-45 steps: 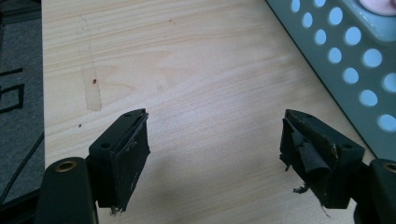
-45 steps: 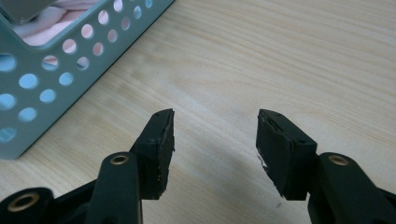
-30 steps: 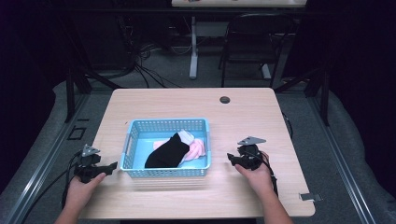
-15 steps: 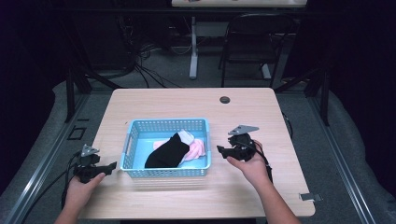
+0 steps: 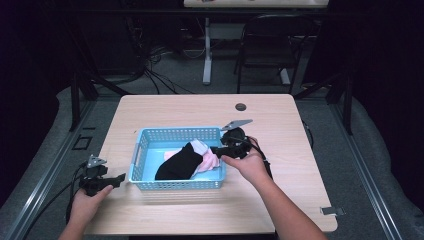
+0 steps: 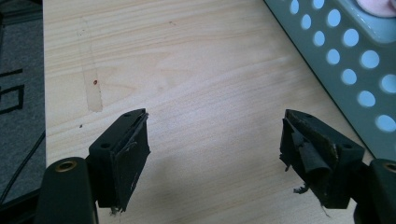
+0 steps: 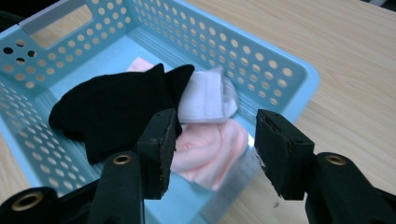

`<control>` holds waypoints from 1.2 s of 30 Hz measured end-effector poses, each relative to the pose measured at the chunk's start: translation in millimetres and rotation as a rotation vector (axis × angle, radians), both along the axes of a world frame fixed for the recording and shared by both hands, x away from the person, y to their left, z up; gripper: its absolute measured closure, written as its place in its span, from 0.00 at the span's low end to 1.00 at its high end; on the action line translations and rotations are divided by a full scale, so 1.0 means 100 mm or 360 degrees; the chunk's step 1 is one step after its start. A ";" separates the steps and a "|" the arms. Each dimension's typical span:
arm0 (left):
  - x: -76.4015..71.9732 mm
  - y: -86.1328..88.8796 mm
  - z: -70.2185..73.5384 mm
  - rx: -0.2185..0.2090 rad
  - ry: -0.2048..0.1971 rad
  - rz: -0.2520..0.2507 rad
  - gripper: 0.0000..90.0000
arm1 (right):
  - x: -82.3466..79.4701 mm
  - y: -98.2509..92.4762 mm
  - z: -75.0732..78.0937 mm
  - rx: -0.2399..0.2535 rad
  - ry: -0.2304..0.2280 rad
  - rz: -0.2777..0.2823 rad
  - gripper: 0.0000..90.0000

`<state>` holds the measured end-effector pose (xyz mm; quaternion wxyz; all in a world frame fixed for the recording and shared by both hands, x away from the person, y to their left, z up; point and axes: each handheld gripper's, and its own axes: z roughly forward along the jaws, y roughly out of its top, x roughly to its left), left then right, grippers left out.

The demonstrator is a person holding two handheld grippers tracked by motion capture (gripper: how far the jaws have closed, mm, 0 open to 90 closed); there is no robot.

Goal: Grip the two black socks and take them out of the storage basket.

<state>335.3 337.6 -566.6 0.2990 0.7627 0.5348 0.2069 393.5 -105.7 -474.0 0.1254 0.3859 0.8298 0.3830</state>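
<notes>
Reaching over the near wall of the blue basket (image 7: 289, 74), the right gripper (image 7: 212, 140) holds its jaws wide, with the pink sock (image 7: 210, 151) just ahead between them and the black sock (image 7: 112, 109) beyond the left jaw, probably lining up a grasp. The left gripper (image 6: 217, 154) waits wide above bare worktop (image 6: 187, 70), basket beside its right jaw.

My right hand-held gripper (image 5: 216, 149) hangs over the near right corner of the basket (image 5: 137, 150) on the worktop (image 5: 280, 125). Socks (image 7: 140, 102) lie in it, directly ahead. My left hand-held gripper (image 5: 120, 177) sits left of the basket.
</notes>
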 end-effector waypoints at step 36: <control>0.00 0.00 0.00 -0.0005 -0.0003 -0.0005 0.26 | 0.25 0.71 -0.40 -0.0059 0.0282 0.0145 0.90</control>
